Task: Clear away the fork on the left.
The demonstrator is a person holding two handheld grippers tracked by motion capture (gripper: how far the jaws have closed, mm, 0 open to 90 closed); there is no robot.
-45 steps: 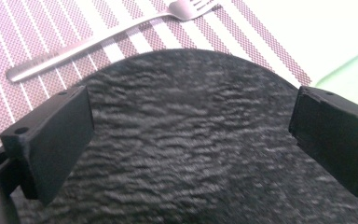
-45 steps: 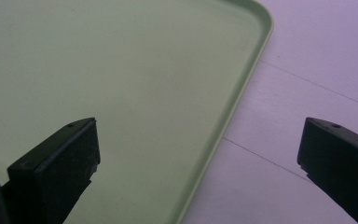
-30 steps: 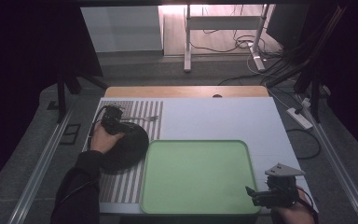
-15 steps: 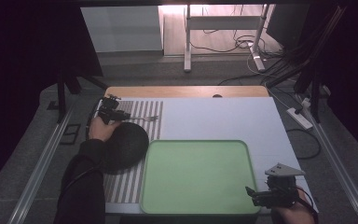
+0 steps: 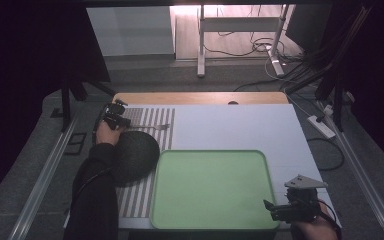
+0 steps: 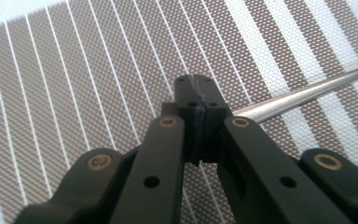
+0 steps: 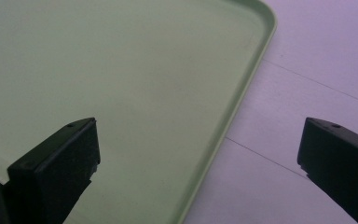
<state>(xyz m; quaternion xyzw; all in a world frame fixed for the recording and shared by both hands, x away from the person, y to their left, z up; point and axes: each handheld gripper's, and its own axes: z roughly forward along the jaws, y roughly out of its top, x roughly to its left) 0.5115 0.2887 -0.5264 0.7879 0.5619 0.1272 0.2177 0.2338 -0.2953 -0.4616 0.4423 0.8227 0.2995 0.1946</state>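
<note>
A metal fork lies on the striped mat at the far left of the table. My left gripper is at the fork's handle end; its jaws have just been closing. Along the left gripper the pads meet, and the fork's handle runs out from between them to the right. My right gripper stands open over the front right corner of the green tray. Between the right gripper fingers there is only the tray's rim and white table.
A dark round dish sits on the mat just in front of my left hand, touching the tray's left edge. The white tabletop stretches behind the tray. Cables and a stand's legs lie on the floor beyond the table.
My left hand moved off the dark dish toward the far left of the mat, and its jaws closed at the fork's handle. The right gripper stayed put.
</note>
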